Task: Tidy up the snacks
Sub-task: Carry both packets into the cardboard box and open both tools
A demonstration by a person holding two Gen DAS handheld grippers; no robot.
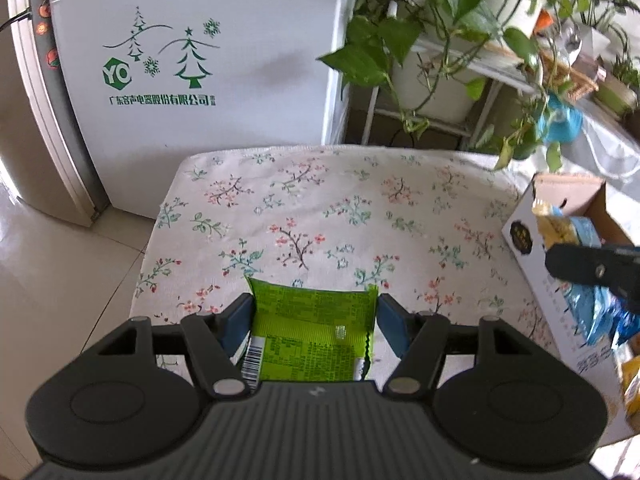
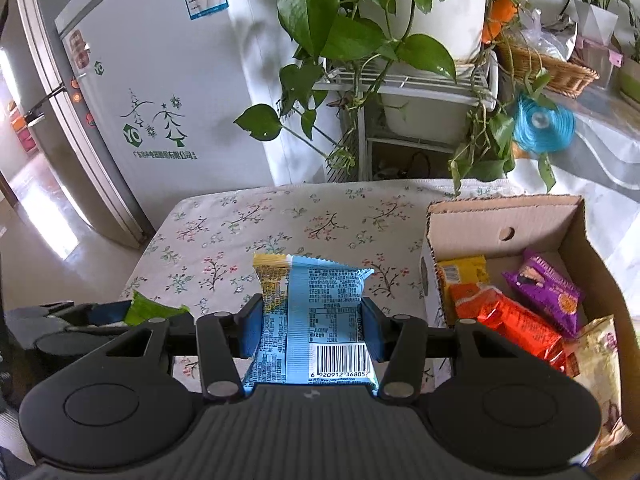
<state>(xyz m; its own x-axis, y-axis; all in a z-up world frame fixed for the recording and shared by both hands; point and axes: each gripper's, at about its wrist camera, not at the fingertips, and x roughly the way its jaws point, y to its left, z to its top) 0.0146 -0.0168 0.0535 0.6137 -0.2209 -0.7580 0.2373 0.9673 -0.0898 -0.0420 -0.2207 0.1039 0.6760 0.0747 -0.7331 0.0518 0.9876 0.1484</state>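
Left wrist: left tool (image 1: 314, 314) clamps green packet (image 1: 312, 336); right tool (image 2: 310, 320) grips blue packet (image 2: 316, 320).

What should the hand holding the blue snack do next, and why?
Probably carry it a little to the right and over the cardboard box. The right gripper is shut on the blue snack packet, held above the flowery tablecloth, and other snacks already lie in the box beside it. The left gripper grips a green snack packet, which could follow.

green packet (image 1: 312, 332): lower end hidden by tool | cardboard box (image 1: 568, 320): cut off at right edge
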